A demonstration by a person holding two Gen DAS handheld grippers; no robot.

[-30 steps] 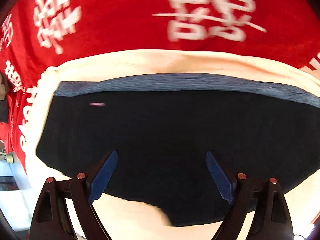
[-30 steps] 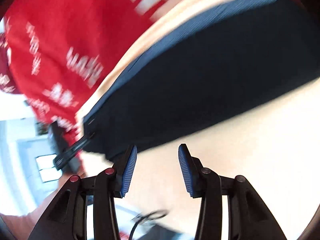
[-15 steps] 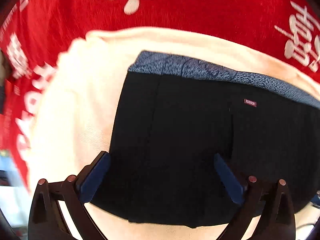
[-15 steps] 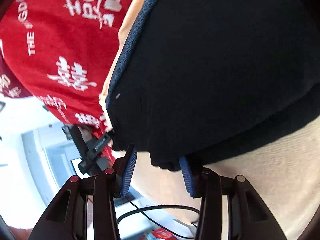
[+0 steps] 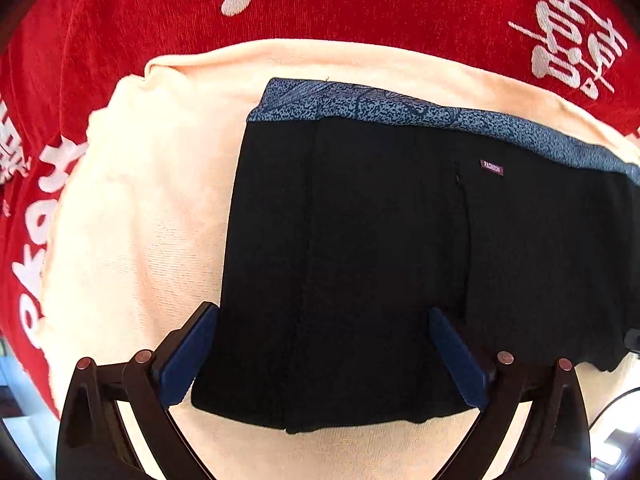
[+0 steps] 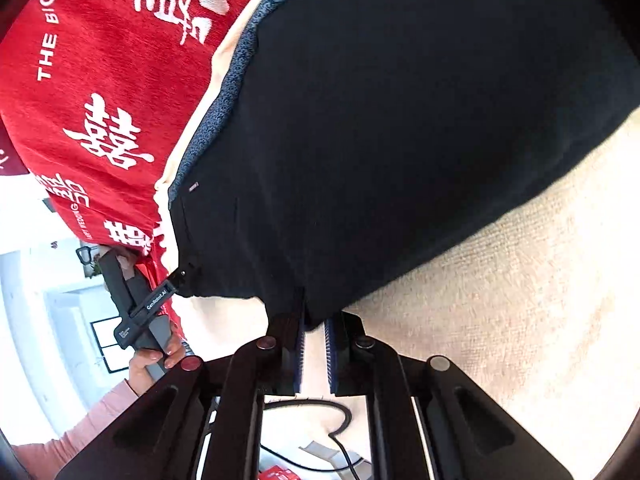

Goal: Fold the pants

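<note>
The black pants (image 5: 384,264) lie folded on a cream cloth (image 5: 132,232), directly under the left tool (image 5: 320,354), whose jaws stand wide apart over them; the right tool (image 6: 316,344) has just been closing and pinches their near hem

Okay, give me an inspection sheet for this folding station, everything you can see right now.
Surface: cream towel spread over a red cloth with white characters.
Job's things: black pants lying flat, speckled blue waistband along the far edge.
Clutter: nothing seen on the towel.
Grippers: left tongs wide open over the pants' near edge; right tongs have just closed, pinching a hem corner.
Cables: black cable below the table edge.
Surroundings: bright room; a hand holds the other tool.
</note>
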